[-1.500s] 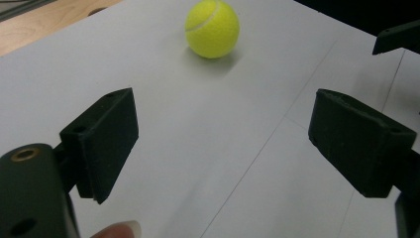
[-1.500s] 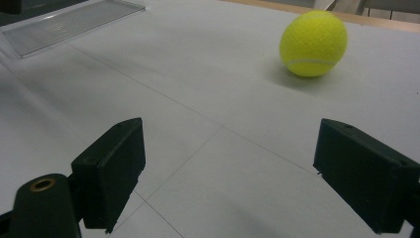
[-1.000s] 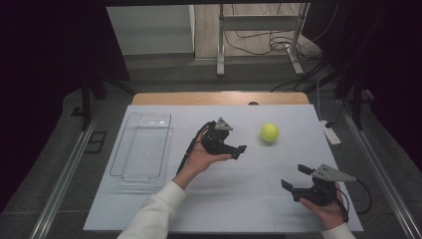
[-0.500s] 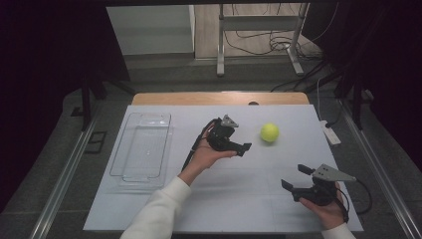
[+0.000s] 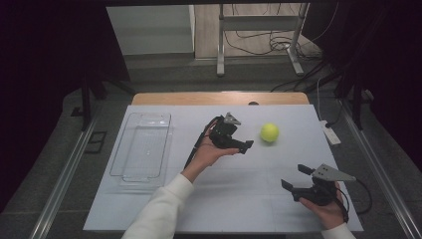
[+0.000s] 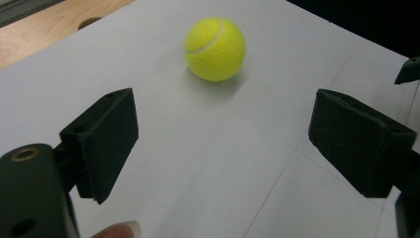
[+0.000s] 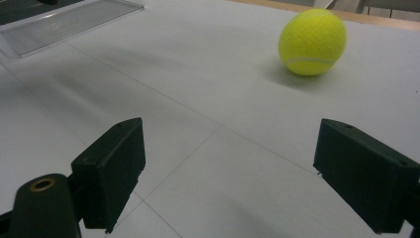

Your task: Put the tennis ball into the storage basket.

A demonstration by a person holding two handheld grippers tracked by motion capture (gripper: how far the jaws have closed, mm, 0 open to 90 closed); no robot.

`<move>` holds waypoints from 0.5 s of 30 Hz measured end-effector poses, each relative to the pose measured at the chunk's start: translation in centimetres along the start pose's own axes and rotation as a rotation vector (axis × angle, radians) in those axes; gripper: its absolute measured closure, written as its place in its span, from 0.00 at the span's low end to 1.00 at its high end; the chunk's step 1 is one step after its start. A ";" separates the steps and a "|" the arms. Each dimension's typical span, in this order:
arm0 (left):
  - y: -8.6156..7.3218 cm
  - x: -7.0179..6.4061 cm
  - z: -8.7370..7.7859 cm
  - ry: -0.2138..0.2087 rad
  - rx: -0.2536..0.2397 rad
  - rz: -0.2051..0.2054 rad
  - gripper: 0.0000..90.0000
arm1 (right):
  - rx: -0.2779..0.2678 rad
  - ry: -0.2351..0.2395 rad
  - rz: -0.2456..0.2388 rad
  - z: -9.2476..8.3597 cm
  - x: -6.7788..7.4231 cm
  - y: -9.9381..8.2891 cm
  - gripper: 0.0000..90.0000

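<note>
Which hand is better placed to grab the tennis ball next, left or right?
Left, most likely. The left tongs are open, aimed at the tennis ball and just short of it. The right tongs are also open but sit much farther back, near the table's front edge.

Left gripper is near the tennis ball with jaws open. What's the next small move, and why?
Probably ease the left gripper forward until its jaws straddle the tennis ball, then close. In the left gripper view the jaws stand wide apart with the ball ahead of them, roughly centred but not yet between them. The right gripper sits farther from the ball, open and empty.
</note>
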State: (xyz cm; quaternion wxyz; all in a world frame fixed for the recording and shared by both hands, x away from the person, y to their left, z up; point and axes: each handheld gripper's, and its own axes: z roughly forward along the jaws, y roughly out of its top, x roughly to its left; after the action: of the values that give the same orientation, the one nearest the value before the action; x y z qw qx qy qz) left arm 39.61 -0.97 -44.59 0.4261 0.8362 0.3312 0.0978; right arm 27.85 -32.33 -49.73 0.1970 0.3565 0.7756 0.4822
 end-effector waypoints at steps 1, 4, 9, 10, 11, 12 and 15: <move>0.0 0.0 0.0 0.000 0.000 0.000 0.15 | 0.000 0.000 0.000 0.0 0.0 0.0 0.15; 0.2 0.1 0.4 0.006 0.000 -0.005 0.15 | -0.001 0.002 0.001 0.0 0.0 0.0 0.15; 0.4 0.2 0.7 0.010 0.004 -0.001 0.15 | -0.001 0.003 0.001 0.1 0.0 0.0 0.14; 0.5 0.2 0.8 0.010 0.009 0.002 0.15 | -0.001 0.004 0.001 0.1 0.0 0.0 0.14; 0.6 0.2 0.9 0.012 0.008 -0.001 0.15 | -0.001 0.004 0.001 0.1 0.0 0.0 0.14; 0.6 0.3 0.9 0.012 0.009 -0.001 0.15 | -0.001 0.003 0.000 0.1 0.0 0.0 0.14; 1.0 0.3 1.1 0.013 0.010 0.003 0.15 | -0.001 0.004 0.001 0.1 0.0 0.0 0.14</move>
State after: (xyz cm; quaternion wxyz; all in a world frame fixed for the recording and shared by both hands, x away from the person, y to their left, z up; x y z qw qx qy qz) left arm 40.76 -1.91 -44.55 0.4196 0.8380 0.3334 0.1024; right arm 27.91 -32.30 -49.76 0.1953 0.3558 0.7755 0.4836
